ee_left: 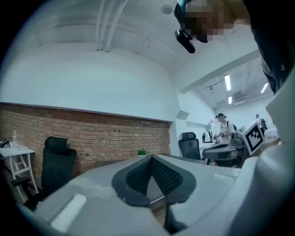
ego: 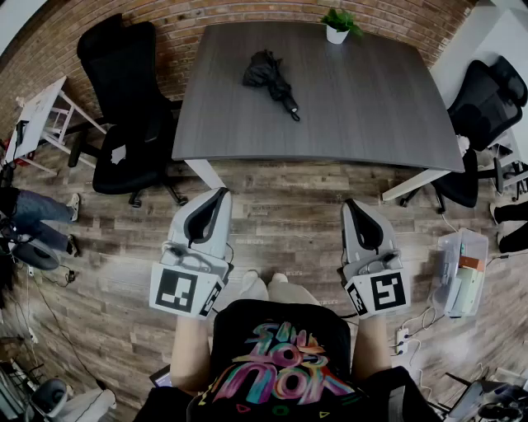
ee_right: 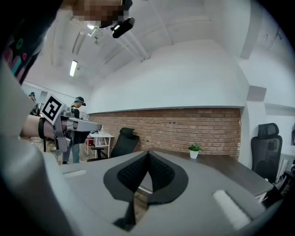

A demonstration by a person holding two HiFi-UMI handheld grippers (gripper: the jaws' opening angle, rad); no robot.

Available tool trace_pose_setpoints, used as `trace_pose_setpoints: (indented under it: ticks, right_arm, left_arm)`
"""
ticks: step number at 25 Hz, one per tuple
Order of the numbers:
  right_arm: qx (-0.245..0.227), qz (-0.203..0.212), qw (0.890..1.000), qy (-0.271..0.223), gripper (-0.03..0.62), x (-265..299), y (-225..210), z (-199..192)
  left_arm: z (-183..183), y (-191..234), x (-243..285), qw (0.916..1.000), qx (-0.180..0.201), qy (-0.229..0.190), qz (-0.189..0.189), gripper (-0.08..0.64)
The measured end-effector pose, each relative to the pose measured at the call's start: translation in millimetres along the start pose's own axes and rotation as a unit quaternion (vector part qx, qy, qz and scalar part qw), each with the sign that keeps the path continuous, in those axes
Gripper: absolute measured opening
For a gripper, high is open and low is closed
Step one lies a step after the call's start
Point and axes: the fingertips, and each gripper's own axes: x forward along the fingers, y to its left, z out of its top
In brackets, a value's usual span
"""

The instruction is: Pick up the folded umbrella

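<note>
A black folded umbrella [ego: 270, 77] lies on the grey table [ego: 371, 107], toward its far left, handle end pointing to the near right. My left gripper [ego: 221, 194] and right gripper [ego: 349, 204] hover over the wooden floor in front of the table, well short of the umbrella. Both point level toward the table. In the left gripper view the left gripper [ee_left: 150, 158] has its jaws meeting at the tips, nothing between them. In the right gripper view the right gripper [ee_right: 148, 153] is likewise shut and empty. The umbrella is hidden in both gripper views.
A small potted plant [ego: 338, 24] stands at the table's far edge. One black office chair [ego: 128, 107] sits left of the table, another black chair [ego: 483, 115] to its right. A white side table [ego: 37, 115] is far left. A brick wall [ee_right: 193, 129] backs the room.
</note>
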Motion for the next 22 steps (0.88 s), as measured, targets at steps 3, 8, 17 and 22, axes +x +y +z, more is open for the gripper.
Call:
trace_pose_setpoints:
  ticks: [3, 8, 17, 22]
  right_arm:
    - [0.001, 0.000, 1.000, -0.006, 0.000, -2.6, -7.8, -0.1]
    - [0.003, 0.012, 1.000, -0.005, 0.002, 0.1, -8.0, -6.4]
    - [0.011, 0.016, 1.000, 0.004, 0.002, 28.2, -14.5, -16.9]
    - [0.017, 0.003, 1.000, 0.009, 0.002, 71.4, -28.4, -20.0]
  left_arm:
    - [-0.2, -6.2, 2.4, 1.0000, -0.002, 0.000, 0.005, 0.000]
    - [-2.1, -5.9, 2.2, 0.9999, -0.003, 0.000, 0.016, 0.001]
    - [-8.0, 17.1, 26.3, 0.9998, -0.004, 0.003, 0.018, 0.000]
    - [-10.5, 46.4, 69.9, 1.0000, -0.007, 0.000, 0.000, 0.000]
